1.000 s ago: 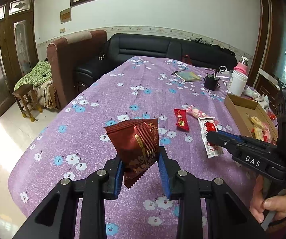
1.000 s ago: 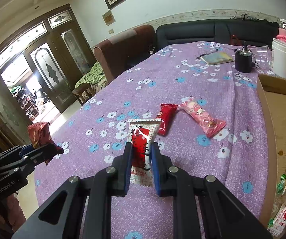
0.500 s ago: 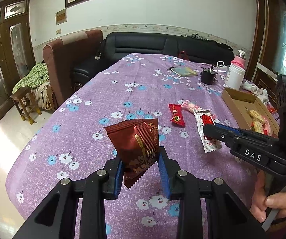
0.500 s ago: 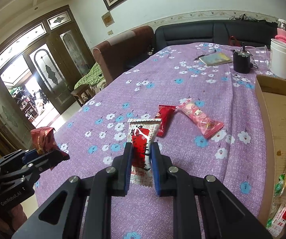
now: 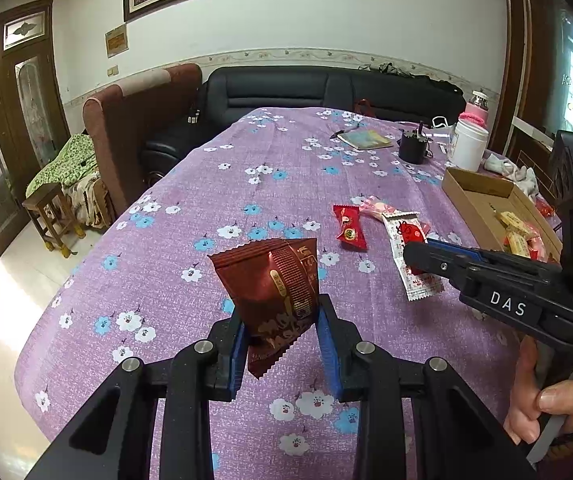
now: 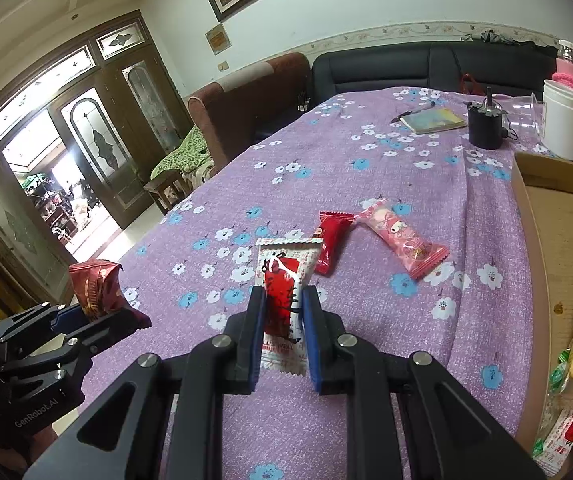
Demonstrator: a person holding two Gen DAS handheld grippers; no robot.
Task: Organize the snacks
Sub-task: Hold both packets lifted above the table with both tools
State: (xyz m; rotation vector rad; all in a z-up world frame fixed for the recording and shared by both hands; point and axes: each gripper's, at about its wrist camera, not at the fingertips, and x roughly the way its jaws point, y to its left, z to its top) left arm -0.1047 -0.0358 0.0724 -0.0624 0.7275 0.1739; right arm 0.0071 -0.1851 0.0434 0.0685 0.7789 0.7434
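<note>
My left gripper (image 5: 282, 320) is shut on a dark red snack packet (image 5: 274, 284) and holds it above the purple flowered tablecloth (image 5: 246, 184); it also shows in the right wrist view (image 6: 98, 288). My right gripper (image 6: 284, 300) is shut on a white and red snack packet (image 6: 284, 280), which rests on or just above the cloth. A small red packet (image 6: 332, 242) and a pink packet (image 6: 402, 240) lie just beyond it. A cardboard box (image 6: 534, 264) holding several snacks sits at the right.
A white jar (image 6: 562, 124), a black cup (image 6: 484, 128), a notebook (image 6: 434, 120) and a pink bottle (image 6: 568, 64) stand at the far right end. A black sofa (image 5: 326, 88) and a brown armchair (image 5: 138, 112) stand beyond the table's edges.
The left gripper has lifted and pulled back a little with the dark red packet. The right gripper still grips the white and red packet, which has barely moved.
</note>
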